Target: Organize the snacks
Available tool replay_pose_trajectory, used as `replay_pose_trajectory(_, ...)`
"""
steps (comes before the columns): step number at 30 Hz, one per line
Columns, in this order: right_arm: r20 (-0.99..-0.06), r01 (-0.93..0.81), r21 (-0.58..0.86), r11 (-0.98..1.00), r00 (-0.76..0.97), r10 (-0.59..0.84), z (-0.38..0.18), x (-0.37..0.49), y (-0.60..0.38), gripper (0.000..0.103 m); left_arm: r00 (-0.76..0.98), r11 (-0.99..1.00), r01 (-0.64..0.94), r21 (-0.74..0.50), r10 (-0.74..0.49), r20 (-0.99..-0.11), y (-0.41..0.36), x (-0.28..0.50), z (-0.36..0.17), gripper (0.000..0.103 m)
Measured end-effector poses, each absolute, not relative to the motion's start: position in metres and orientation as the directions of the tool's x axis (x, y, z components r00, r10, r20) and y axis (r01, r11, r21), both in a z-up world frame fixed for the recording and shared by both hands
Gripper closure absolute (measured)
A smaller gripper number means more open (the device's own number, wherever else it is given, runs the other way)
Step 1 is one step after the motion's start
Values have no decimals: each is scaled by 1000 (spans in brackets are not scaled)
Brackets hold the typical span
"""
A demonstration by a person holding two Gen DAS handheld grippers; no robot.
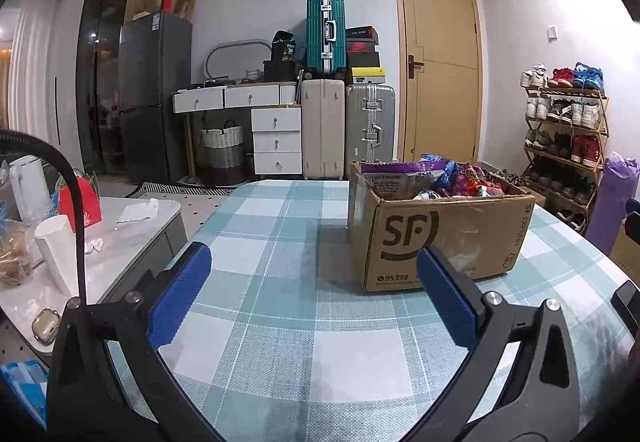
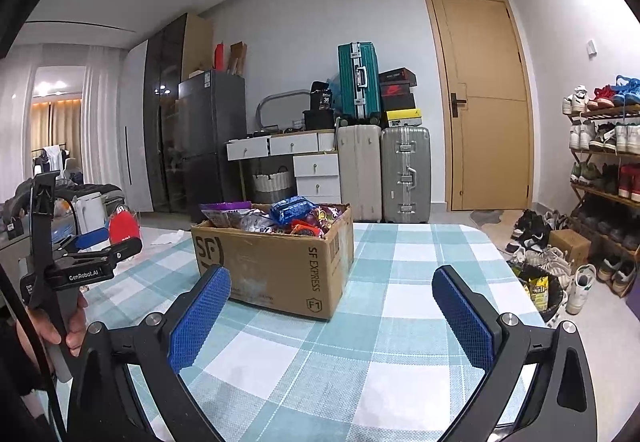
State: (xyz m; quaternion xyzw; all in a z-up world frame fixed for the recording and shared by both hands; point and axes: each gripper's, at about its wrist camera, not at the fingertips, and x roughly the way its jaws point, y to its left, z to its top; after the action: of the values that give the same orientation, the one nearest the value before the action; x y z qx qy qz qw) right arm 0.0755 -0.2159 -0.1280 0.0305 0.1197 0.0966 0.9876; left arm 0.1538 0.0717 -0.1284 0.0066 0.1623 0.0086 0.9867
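The brown cardboard SF Express box stands on the teal-and-white checked tablecloth, heaped with bright foil snack packets; no packet lies loose on the cloth. The left gripper and right gripper hover short of it, jaws spread and holding nothing. That fits either snacks gathered in or waiting to be sorted out.
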Motion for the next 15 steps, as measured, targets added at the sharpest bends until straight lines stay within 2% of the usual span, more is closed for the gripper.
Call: replay_pose_trajectory(15, -243, -180, 79, 981, 951, 194, -132, 80, -214, 0, 949, 1000, -27, 14, 30, -315, 76, 153, -128, 0)
